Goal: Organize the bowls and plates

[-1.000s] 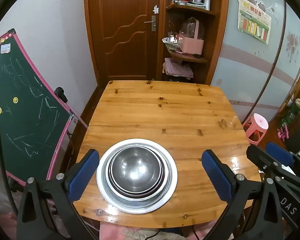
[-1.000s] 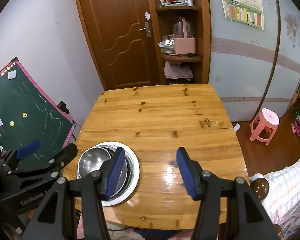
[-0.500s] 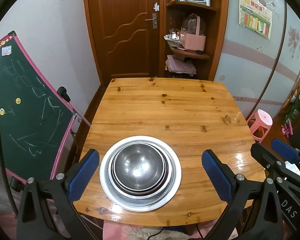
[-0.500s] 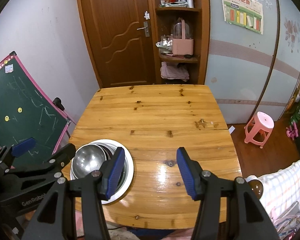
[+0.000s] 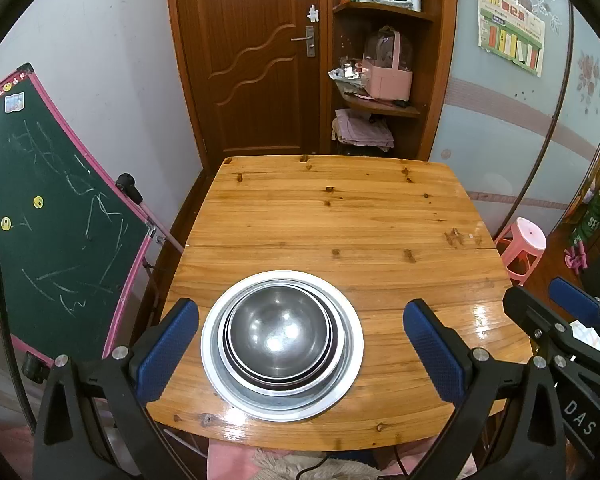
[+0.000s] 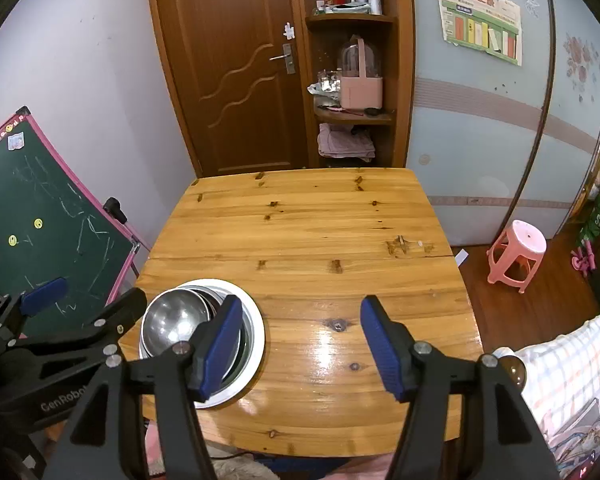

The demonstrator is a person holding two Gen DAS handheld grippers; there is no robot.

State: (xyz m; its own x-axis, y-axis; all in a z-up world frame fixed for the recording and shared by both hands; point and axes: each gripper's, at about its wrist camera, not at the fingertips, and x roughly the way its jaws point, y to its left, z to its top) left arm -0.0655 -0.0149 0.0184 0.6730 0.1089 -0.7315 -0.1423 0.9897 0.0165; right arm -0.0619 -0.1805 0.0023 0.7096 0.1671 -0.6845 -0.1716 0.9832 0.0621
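Observation:
Steel bowls [image 5: 279,330] sit nested inside a wide metal plate [image 5: 350,344] near the front left of the wooden table [image 5: 340,216]. My left gripper [image 5: 300,354] hangs above the stack with its blue pads spread wide on both sides, touching nothing. The right gripper [image 6: 300,340] hovers to the right of the stack [image 6: 176,320]; its jaws are opening and nothing lies between them. Its left pad hides part of the plate's rim [image 6: 256,330].
A green chalkboard [image 5: 48,216] with a pink frame leans beside the table's left edge. A pink stool [image 6: 518,250] stands on the floor at the right. Behind the table are a brown door [image 5: 252,56] and corner shelves [image 5: 380,100].
The right gripper's pads have spread a little wider. Both views have shifted slightly, so the table and stack sit a bit differently in frame. The stack itself has not moved.

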